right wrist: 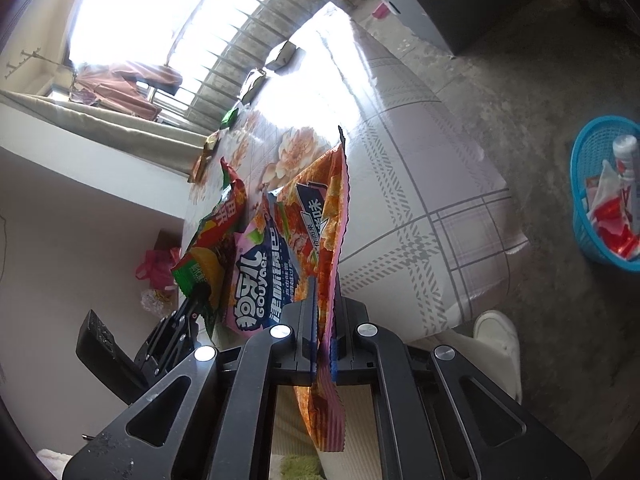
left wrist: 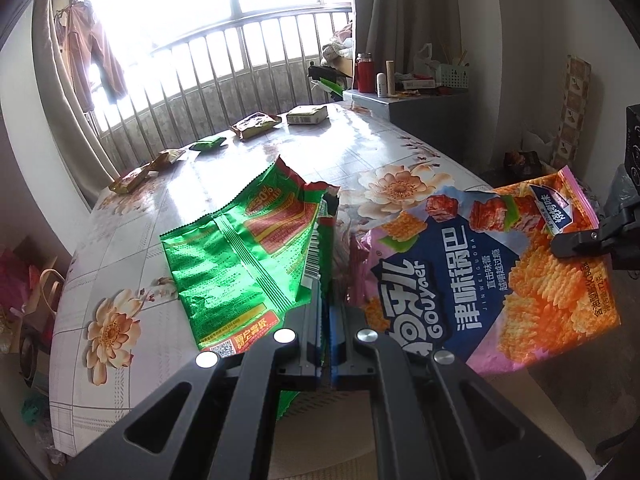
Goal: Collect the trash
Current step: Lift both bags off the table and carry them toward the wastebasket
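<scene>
We note four small packets (left wrist: 256, 125) lined along the desk's (left wrist: 224, 168) far edge; a blue basket (right wrist: 592, 200) sits on the floor. Left gripper (left wrist: 326, 312) pinches the green wrapper (left wrist: 248, 256), long axis running away toward the window. Right gripper (right wrist: 324, 320) pinches the pink-orange bag (left wrist: 480, 264), held above the near desk corner.

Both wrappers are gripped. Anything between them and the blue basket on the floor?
Nothing visible. In the right wrist view the blue basket sits on bare floor beside the table, clear of its corner. The right gripper holds the pink wrapper; the left gripper holds the green wrapper.
</scene>
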`<state>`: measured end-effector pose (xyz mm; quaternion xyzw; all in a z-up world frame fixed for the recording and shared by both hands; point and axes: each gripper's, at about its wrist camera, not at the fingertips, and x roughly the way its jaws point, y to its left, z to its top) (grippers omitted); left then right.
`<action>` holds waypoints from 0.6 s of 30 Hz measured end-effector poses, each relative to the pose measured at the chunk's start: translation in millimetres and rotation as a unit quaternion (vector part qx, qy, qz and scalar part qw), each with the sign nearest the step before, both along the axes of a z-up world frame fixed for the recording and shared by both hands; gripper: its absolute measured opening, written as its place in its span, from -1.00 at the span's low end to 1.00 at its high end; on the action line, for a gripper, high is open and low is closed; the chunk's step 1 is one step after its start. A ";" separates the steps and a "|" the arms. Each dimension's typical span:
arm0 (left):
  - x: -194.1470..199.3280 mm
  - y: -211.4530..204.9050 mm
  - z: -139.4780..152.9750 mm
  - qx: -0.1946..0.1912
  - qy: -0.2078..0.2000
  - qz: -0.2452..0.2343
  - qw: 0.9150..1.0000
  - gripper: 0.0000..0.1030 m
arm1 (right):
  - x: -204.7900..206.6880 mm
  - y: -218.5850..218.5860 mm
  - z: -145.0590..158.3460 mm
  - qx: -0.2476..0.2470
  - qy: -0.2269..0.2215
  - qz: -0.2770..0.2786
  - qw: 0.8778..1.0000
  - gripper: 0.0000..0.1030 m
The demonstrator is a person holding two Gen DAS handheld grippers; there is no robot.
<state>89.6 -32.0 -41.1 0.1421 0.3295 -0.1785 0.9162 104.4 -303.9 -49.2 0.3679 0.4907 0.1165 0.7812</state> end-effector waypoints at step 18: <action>1.7 11.6 39.5 -0.044 -0.043 -0.009 0.998 -0.96 | -42.4 -35.3 17.8 0.051 -0.043 -0.099 0.993 -0.97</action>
